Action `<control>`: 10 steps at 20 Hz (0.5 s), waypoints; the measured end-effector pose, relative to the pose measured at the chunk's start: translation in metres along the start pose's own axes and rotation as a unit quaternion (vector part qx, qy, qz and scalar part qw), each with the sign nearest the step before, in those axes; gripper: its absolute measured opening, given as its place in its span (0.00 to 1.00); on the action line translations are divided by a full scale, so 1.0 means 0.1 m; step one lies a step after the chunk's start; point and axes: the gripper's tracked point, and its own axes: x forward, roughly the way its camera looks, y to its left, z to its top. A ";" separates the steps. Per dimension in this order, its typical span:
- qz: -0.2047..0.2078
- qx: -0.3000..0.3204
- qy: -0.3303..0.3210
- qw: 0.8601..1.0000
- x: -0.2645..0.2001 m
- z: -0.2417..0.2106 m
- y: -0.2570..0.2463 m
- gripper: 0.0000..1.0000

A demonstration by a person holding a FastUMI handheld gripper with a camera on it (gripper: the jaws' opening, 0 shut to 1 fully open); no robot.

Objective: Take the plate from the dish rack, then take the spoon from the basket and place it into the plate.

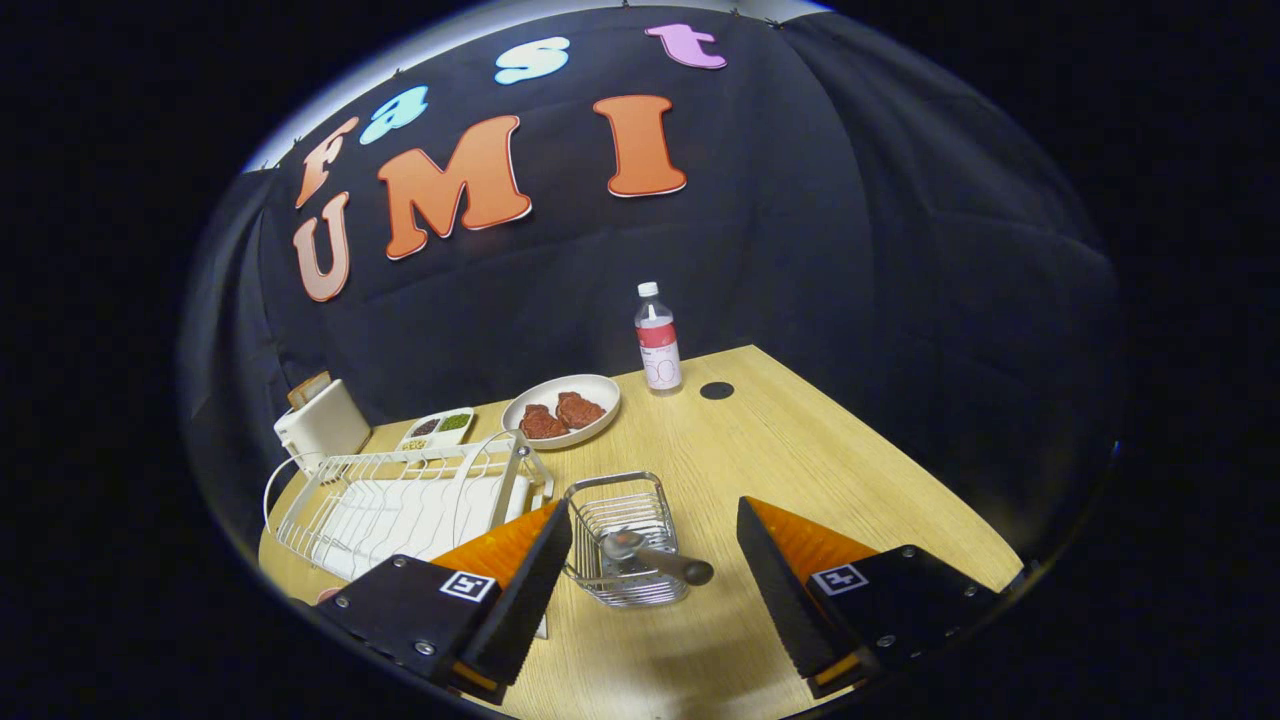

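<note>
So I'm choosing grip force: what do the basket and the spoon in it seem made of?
Basket: bright metal wire, by its thin shiny open grid. Spoon: probably polished steel, going by its grey glinting bowl and handle; coated plastic is possible. The gripper is open, fingers flanking the basket.

Black cloth wall hangs behind a pale wooden table, dim booth light falling across its top.
</note>
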 end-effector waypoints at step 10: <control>0.019 0.002 0.002 1.000 0.13 -0.08 0.00 0.30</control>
